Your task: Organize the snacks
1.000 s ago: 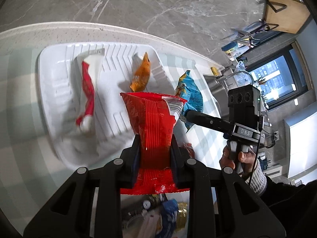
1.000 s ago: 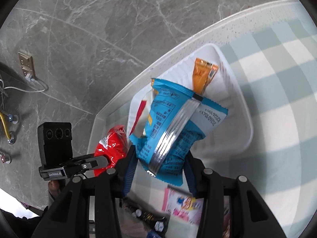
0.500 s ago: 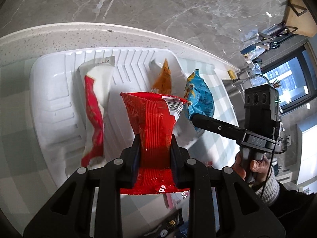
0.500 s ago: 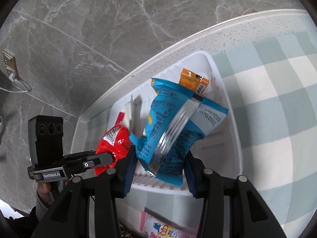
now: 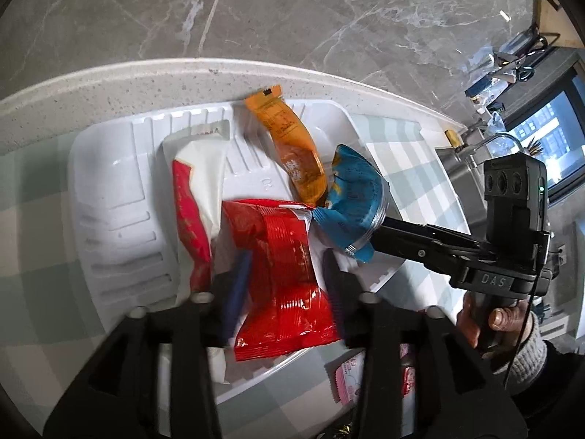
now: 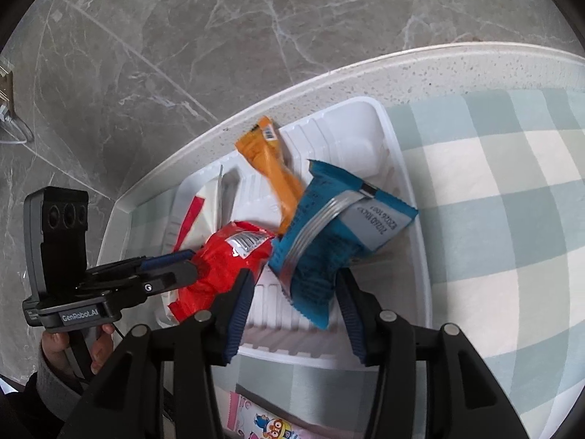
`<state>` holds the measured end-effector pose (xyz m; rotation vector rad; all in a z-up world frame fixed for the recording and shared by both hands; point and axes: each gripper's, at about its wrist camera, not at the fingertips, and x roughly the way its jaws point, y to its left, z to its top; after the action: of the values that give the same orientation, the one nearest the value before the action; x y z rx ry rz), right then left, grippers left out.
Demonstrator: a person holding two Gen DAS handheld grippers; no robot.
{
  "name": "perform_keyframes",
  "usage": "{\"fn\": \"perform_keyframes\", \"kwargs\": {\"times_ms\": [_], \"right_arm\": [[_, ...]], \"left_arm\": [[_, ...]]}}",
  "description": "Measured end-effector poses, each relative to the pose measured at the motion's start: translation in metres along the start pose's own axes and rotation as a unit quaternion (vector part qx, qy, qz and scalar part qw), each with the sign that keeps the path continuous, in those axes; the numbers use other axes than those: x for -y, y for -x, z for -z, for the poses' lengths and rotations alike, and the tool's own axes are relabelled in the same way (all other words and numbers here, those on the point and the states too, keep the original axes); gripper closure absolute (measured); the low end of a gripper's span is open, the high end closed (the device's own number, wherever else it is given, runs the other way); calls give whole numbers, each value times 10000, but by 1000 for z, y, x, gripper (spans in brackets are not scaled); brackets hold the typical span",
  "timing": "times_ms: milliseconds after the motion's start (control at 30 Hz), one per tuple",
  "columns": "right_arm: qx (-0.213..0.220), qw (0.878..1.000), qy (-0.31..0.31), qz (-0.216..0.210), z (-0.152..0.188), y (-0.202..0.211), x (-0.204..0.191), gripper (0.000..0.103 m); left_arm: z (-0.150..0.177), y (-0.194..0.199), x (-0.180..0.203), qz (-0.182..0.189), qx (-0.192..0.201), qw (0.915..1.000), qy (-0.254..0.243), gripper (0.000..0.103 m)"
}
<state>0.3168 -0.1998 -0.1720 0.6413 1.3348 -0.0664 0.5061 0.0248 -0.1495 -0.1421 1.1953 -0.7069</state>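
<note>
A white ribbed tray [image 5: 109,226] [image 6: 409,190] lies on the checked cloth by the counter's back edge. In it lie a white and red packet [image 5: 193,197] [image 6: 190,219] and an orange packet [image 5: 292,146] [image 6: 274,168]. My left gripper [image 5: 281,274] [image 6: 182,267] is open, its jaws apart on either side of a red snack bag [image 5: 281,278] [image 6: 223,267] that lies in the tray. My right gripper [image 6: 294,289] [image 5: 369,234] is open too, with a blue snack bag [image 6: 329,241] [image 5: 351,205] loose between its jaws over the tray's right part.
A pink cartoon packet [image 6: 270,420] [image 5: 347,376] lies on the cloth just in front of the tray. A grey marble wall [image 6: 256,18] stands behind the counter edge. A sink and a window [image 5: 548,146] are off to the right.
Both grippers came down over the tray and opened. The red bag and the blue bag have been let go and now lie in the tray.
</note>
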Motion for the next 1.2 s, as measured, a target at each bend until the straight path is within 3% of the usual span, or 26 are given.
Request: {"fn": "perform_keyframes", "kwargs": {"times_ms": [433,1033,1200], "right_arm": [[260,9995,182,9,23,36,-19,50],[265,9992,258,121,100,90,-36,48],[239,9993,144,247,127,99,-30,42]], "left_arm": [[27,43,19,-85,234,9993,-295,59],[126,73,43,-295,-218,9955,-875,59],[149,73,50,-356,-385,9928,-1079,59]]}}
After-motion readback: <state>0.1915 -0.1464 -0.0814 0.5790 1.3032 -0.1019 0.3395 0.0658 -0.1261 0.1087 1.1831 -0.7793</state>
